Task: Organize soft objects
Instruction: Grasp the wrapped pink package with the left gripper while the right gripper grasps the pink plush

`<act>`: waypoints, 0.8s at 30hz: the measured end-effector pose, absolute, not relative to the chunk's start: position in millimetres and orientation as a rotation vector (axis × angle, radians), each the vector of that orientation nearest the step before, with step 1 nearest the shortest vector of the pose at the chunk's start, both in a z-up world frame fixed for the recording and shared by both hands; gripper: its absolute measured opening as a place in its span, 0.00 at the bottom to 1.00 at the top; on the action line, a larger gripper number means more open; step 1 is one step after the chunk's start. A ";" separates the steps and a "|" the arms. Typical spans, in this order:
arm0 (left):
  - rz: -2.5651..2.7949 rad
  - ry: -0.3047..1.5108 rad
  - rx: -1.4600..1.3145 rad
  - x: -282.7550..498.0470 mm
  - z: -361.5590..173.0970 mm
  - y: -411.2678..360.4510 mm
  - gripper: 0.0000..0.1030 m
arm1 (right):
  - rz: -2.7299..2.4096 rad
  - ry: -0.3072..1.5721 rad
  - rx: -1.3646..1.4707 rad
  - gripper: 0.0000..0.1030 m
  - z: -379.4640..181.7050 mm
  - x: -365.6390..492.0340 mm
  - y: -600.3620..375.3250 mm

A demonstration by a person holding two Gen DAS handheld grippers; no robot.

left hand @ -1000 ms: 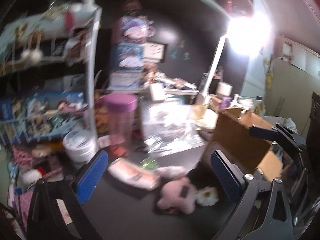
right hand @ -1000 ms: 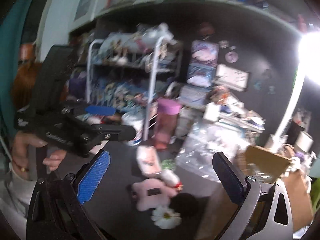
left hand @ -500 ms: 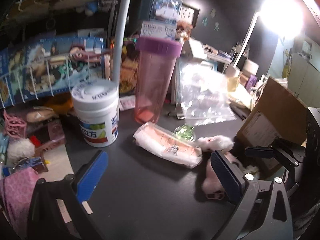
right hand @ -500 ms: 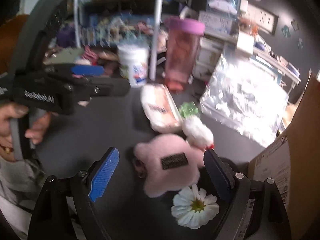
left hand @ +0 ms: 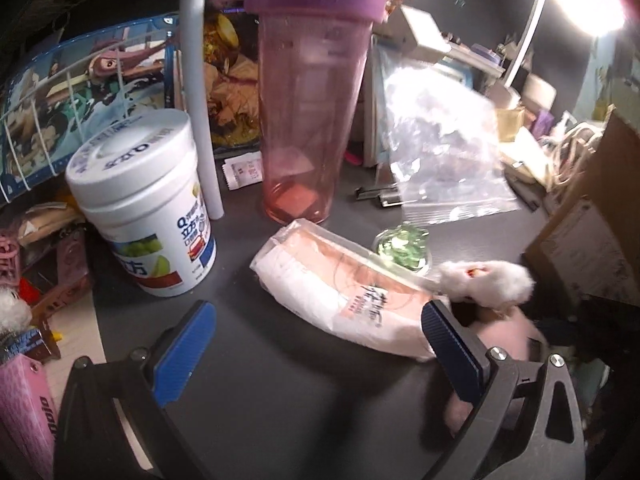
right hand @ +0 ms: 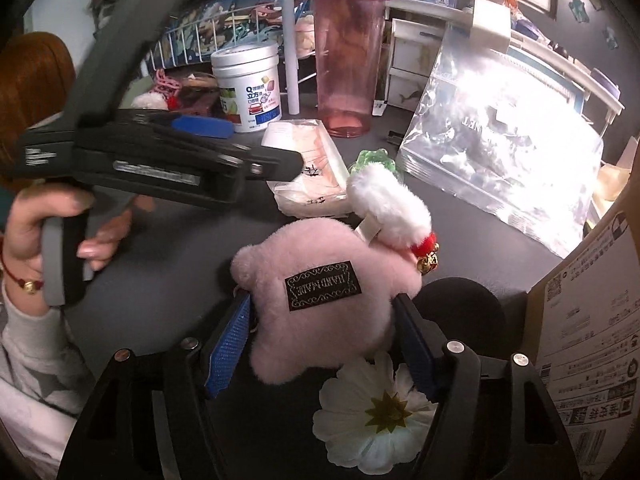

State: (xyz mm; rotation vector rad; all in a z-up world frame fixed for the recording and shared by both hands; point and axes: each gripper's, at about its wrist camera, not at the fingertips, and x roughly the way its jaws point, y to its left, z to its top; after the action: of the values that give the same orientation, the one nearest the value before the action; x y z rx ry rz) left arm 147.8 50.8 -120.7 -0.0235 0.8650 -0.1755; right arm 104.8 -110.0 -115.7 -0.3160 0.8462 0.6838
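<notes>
Both claws hang over the dark desk (right hand: 168,280): the right gripper (right hand: 320,320) has just been closing around the pink plush (right hand: 320,292), pads at its sides; the left gripper (left hand: 316,344) gapes empty before the tissue pack (left hand: 340,292). Beyond stands a pink tumbler (left hand: 312,100).

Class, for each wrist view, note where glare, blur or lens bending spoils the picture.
Left wrist: the desk lamp blows out the top right corner; the white tub is slightly smeared. Right wrist: the plastic bag glares white; edges bow and darken.

Pink plush (right hand: 320,304) w/ black label, white flower (right hand: 376,412) w/ yellow centre, pink cup (left hand: 312,112) w/ purple lid.
</notes>
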 end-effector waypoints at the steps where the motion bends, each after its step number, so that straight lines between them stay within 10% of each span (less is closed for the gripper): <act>1: -0.164 0.868 -0.018 150.4 -121.9 49.7 0.99 | 0.690 0.848 -0.313 0.65 -116.3 105.1 -111.1; 24: -0.201 0.910 -0.027 148.6 -111.9 39.5 0.99 | 0.765 0.818 -0.263 0.65 -114.7 101.6 -119.7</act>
State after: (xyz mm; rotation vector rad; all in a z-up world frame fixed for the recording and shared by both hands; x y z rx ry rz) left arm 148.6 39.5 -111.9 -0.0268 0.9098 -0.2008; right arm 101.6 -119.7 -114.7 -0.2630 0.8183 0.7646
